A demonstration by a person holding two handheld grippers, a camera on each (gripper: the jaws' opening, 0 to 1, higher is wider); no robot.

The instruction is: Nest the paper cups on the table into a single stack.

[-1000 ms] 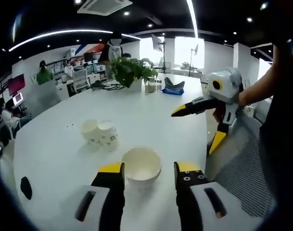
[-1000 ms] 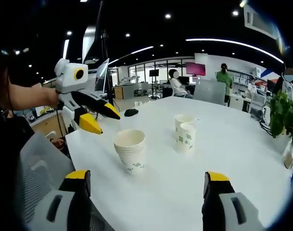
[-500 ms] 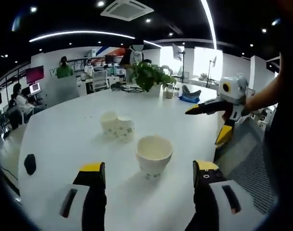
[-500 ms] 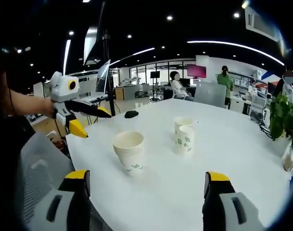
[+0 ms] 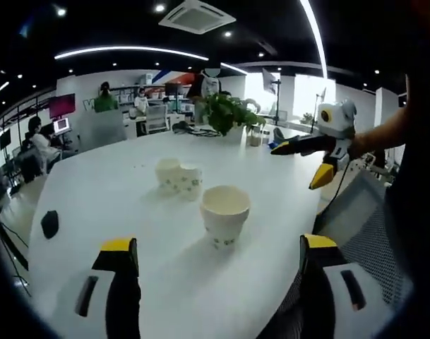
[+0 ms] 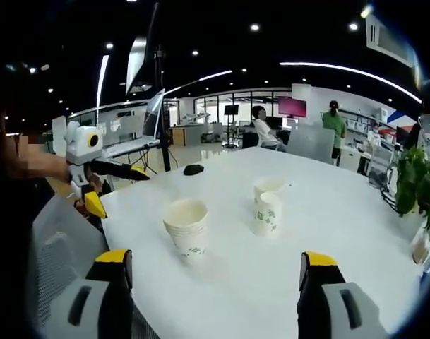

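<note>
on the white desk [image 6: 327, 212] the stack of nested cups [image 6: 187, 229] now stands alone, with two cups [image 6: 266, 205] beyond it, touching each other and not yet added. both grippers have drawn back from the stack over the last second, so a cup seems freshly nested and released. the left gripper [image 5: 218, 265] hovers near the desk edge, jaws spread wide and empty. the right gripper [image 6: 215, 272] hangs level facing the stack, jaws equally wide apart, carrying nothing.
</note>
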